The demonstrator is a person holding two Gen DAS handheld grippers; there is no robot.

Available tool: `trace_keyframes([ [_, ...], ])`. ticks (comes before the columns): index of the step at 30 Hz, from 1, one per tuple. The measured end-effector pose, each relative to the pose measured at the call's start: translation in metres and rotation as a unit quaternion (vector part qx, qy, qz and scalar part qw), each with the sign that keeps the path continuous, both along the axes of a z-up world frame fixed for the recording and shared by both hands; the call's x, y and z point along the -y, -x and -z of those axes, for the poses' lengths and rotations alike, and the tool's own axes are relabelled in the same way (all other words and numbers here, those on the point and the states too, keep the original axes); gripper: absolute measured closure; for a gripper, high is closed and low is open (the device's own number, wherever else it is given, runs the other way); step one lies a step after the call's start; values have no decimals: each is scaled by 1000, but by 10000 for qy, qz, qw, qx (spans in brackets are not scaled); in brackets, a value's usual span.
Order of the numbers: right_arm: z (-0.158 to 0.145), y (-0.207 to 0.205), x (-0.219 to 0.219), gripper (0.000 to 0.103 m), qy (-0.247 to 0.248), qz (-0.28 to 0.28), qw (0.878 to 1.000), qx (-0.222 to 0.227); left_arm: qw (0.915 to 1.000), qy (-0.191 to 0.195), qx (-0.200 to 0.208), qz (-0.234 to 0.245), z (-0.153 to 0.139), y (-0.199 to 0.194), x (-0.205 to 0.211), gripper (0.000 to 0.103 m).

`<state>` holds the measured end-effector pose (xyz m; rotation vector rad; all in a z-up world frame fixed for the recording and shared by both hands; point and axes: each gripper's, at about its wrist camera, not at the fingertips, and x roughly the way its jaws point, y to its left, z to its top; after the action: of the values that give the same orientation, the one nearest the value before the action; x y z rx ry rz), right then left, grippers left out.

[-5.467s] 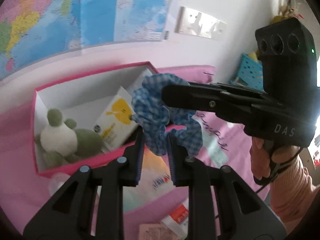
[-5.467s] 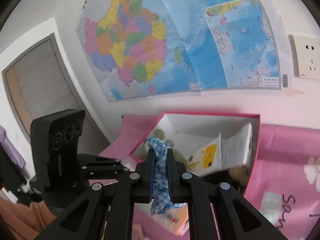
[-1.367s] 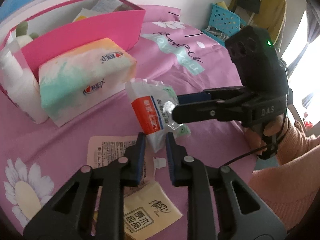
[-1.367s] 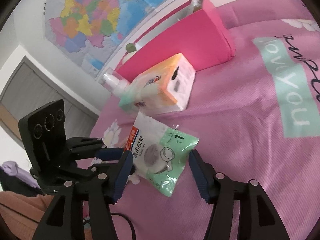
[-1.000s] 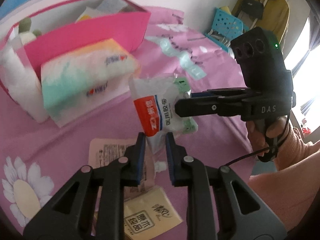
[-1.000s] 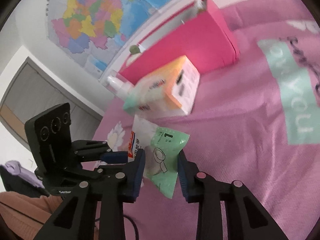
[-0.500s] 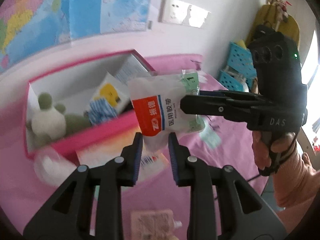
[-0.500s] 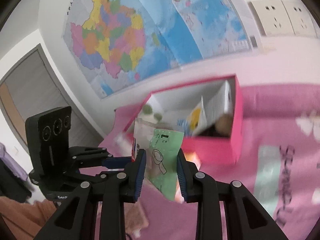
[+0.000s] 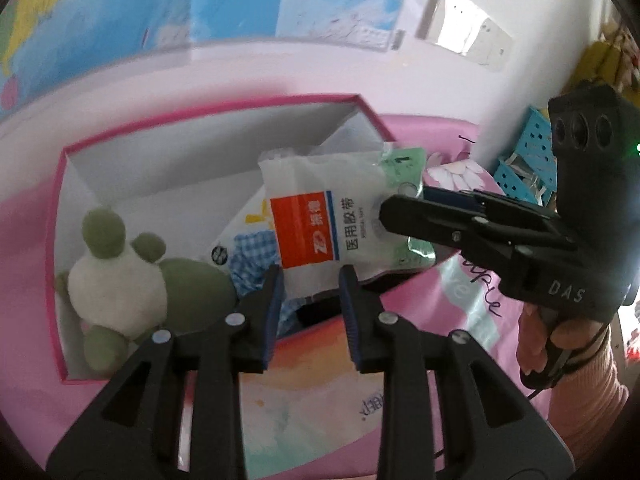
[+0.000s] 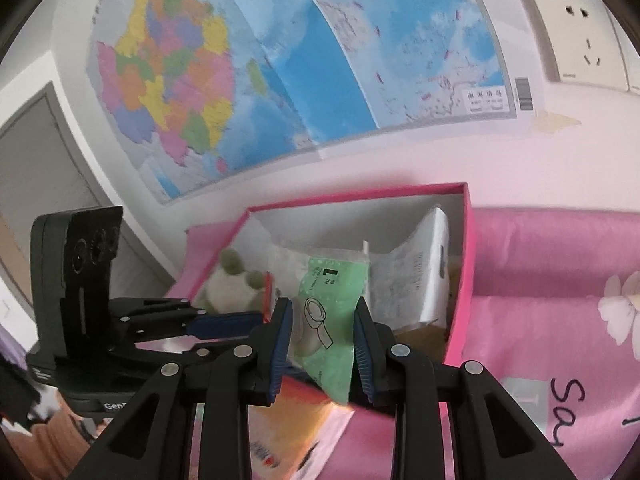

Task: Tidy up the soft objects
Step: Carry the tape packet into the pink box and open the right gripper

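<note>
A white and green medical tape packet [image 9: 340, 220] with an orange label hangs over the open pink box [image 9: 60, 264]. My left gripper [image 9: 311, 280] is shut on its lower edge. My right gripper [image 10: 322, 320] is shut on its green end [image 10: 328, 312] and shows from the side in the left wrist view [image 9: 404, 208]. In the box lie a green and white plush frog [image 9: 120, 276], a blue checked scrunchie [image 9: 256, 256] and a white and yellow packet [image 9: 248, 220].
A pastel tissue pack [image 9: 320, 392] lies in front of the box on the pink bedspread [image 10: 560, 320]. A map [image 10: 280, 60] and a wall socket [image 10: 576, 28] hang behind. A blue basket [image 9: 524, 168] stands at the right.
Both grippers closed on the tape packet, lifted it off the bedspread and carried it up over the pink box. The scrunchie held earlier now lies in the box.
</note>
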<state>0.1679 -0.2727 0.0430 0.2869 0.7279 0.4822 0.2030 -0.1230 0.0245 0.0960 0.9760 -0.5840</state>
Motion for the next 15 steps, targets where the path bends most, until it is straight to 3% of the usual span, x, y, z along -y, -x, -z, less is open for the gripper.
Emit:
trace_keyframes([
  [6,12,-6,-4,71,361,188,9990,-183,9998,-76,50,-180,3,5,-6,72],
  [15,7,19,-4,70,575,243,9980,-20,9991,4,371,-204,-10,29,-19,72],
])
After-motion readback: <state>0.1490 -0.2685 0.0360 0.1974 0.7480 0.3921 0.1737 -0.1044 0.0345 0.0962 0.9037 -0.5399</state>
